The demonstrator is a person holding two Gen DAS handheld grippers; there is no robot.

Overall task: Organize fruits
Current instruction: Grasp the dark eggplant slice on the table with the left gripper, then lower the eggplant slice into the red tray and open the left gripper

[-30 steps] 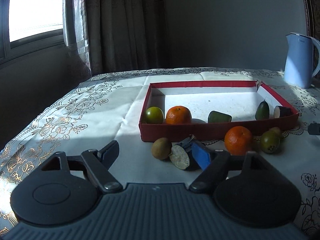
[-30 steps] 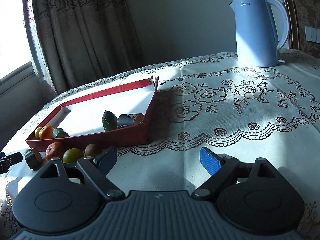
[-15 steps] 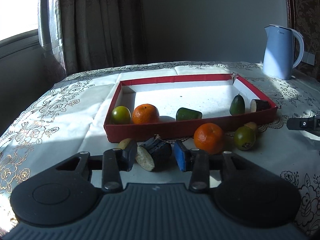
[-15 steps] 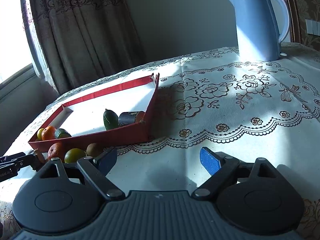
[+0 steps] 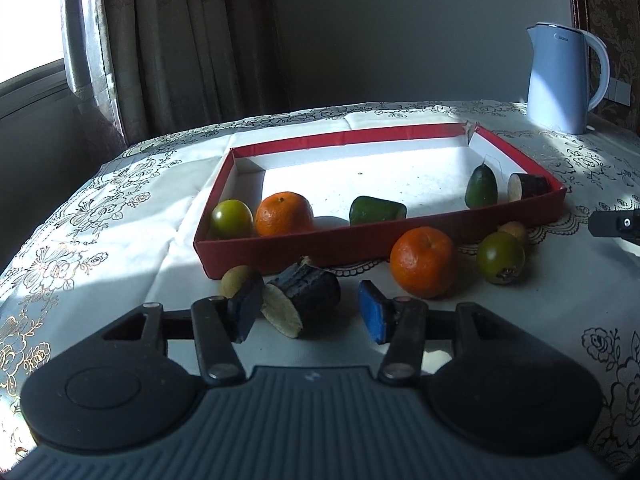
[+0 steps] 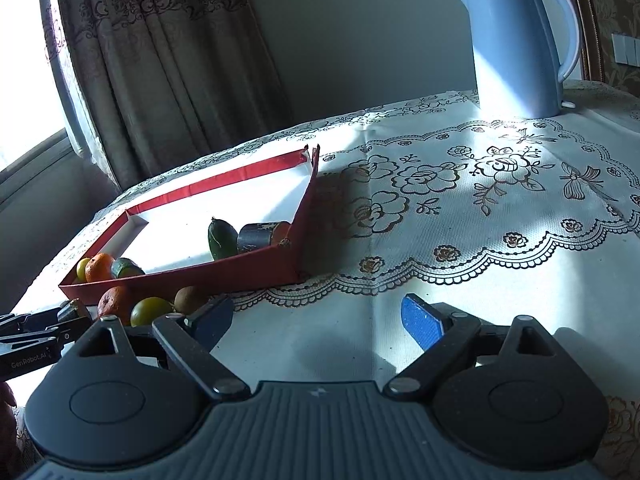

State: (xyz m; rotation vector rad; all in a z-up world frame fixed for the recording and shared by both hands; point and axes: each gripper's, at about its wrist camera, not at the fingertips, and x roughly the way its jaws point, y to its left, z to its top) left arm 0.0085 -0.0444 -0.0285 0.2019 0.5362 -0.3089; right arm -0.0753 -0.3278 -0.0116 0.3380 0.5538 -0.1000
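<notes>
Between the parted fingers of the left gripper (image 5: pixel 310 312) lies a dark eggplant piece (image 5: pixel 304 296) on the tablecloth (image 5: pixel 120 216), touching the left pad, clear of the right. Beyond the fingertips stands the red tray (image 5: pixel 360 240). Right gripper (image 6: pixel 318 320): fingers wide, holding nothing.

A home, likely a dining or living room: a desk under a white embroidered floral tablecloth (image 6: pixel 460 208), a pale blue electric kettle (image 6: pixel 516 44), heavy brown patterned curtains (image 6: pixel 160 60) beside a bright window (image 5: pixel 28 20), and patterned wallpaper (image 5: pixel 616 12).
</notes>
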